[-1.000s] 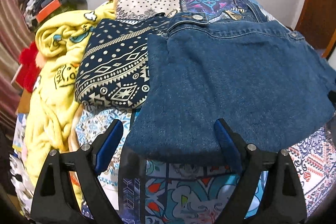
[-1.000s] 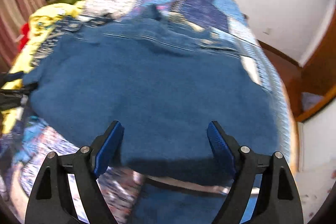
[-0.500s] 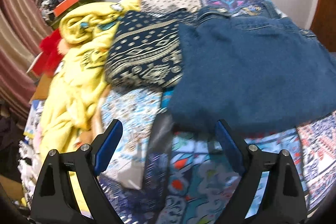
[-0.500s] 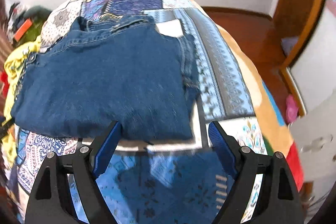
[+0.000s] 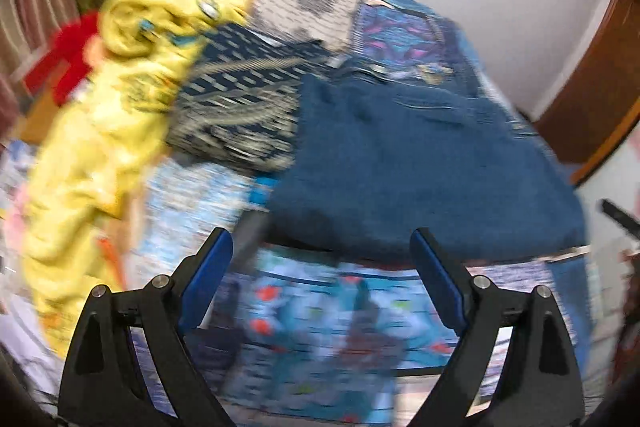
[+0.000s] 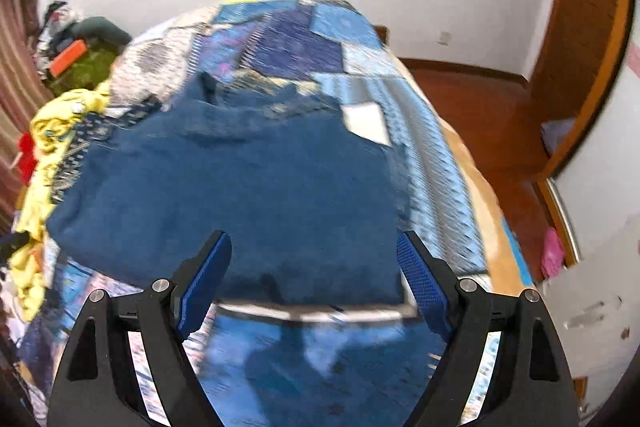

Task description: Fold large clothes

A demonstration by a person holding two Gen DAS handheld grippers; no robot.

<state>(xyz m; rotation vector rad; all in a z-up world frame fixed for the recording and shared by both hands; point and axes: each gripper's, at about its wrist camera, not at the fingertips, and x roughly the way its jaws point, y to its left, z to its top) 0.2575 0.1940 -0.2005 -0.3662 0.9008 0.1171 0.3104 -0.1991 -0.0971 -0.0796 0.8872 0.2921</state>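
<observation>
White walls close off the far side of the room, and below them a bed under a patchwork quilt in blue, purple and white printed squares [image 6: 352,75] fills both of your views. From your left wrist camera, a crumpled yellow printed garment [image 5: 100,131] sprawls from ten to eight o'clock, with something red [image 5: 68,59] just beyond it at ten. Next comes a folded navy cloth with a cream geometric print [image 5: 240,107] at about eleven, its right edge touching the folded blue denim garment [image 5: 420,167], which lies flat on the quilt from centre to three o'clock, waistband toward the wall. Your left gripper [image 5: 322,287] hangs at six o'clock with its blue-padded jaws spread wide, nothing between them, the denim's near edge just beyond the tips. The picture is smeared by motion blur.

From your right wrist camera, the same denim garment [image 6: 240,179] covers the centre, the yellow garment [image 6: 52,123] at nine. Your right gripper [image 6: 314,279] is also spread wide and empty at six o'clock, above the denim's near fold. A brown wooden floor [image 6: 480,107] shows at two o'clock.
</observation>
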